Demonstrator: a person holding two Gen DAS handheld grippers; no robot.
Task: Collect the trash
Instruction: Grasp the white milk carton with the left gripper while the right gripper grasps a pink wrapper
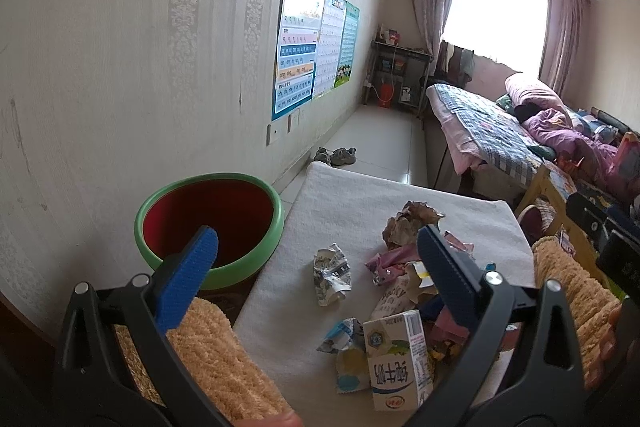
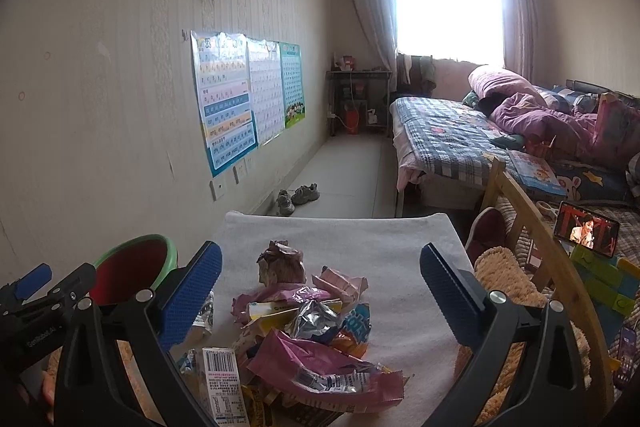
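Note:
A heap of trash lies on a white cloth-covered table (image 1: 380, 203): a white milk carton (image 1: 398, 363), a crumpled printed wrapper (image 1: 332, 277), a brown crumpled paper (image 1: 408, 223) and pink wrappers (image 2: 320, 371). A red bin with a green rim (image 1: 208, 223) stands left of the table, also in the right wrist view (image 2: 132, 263). My left gripper (image 1: 320, 259) is open and empty above the near left of the heap. My right gripper (image 2: 320, 275) is open and empty above the heap. The left gripper's body (image 2: 36, 303) shows at the right wrist view's left edge.
A tan fluffy cover (image 1: 216, 359) lies under the table's near edge. A wooden chair (image 2: 532, 239) and a phone with a video playing (image 2: 586, 233) stand to the right. A bed (image 2: 460, 139), shoes (image 2: 298, 199) and wall posters (image 2: 240, 95) lie beyond.

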